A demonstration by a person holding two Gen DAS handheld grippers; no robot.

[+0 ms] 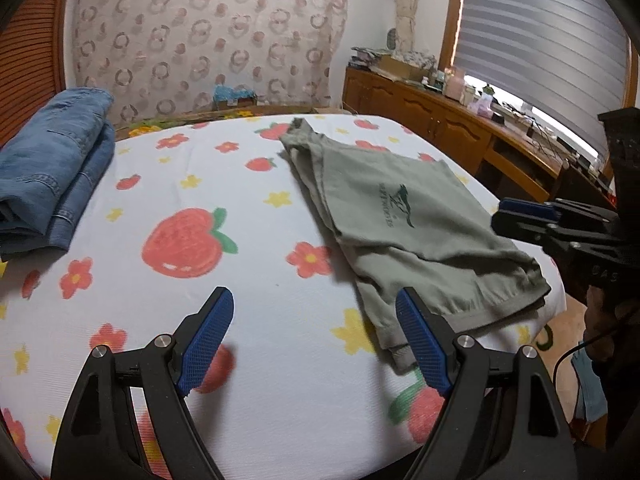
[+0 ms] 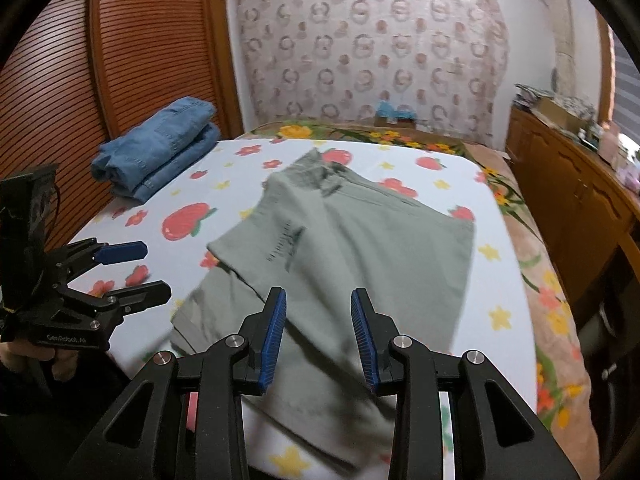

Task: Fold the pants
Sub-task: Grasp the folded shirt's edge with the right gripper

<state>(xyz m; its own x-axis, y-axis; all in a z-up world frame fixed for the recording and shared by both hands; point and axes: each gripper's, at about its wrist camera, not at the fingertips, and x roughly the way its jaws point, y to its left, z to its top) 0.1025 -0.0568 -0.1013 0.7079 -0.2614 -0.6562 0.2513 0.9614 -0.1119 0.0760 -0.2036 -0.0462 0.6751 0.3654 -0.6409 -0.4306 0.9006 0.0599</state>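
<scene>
Grey-green pants (image 1: 404, 224) with a dark printed logo lie folded lengthwise on the white strawberry-print bed cover (image 1: 240, 240); they also show in the right wrist view (image 2: 352, 248). My left gripper (image 1: 316, 320) is open and empty above the cover, just left of the pants' near hem. It shows from the side in the right wrist view (image 2: 148, 270). My right gripper (image 2: 318, 320) is open and empty, hovering over the pants' near end. It shows at the right edge of the left wrist view (image 1: 508, 216).
Folded blue jeans (image 1: 48, 168) lie at the bed's far left, next to the wooden headboard (image 2: 100, 80). A wooden cabinet (image 1: 460, 128) with clutter runs along the right wall under a window blind. A patterned curtain (image 1: 208, 36) hangs behind the bed.
</scene>
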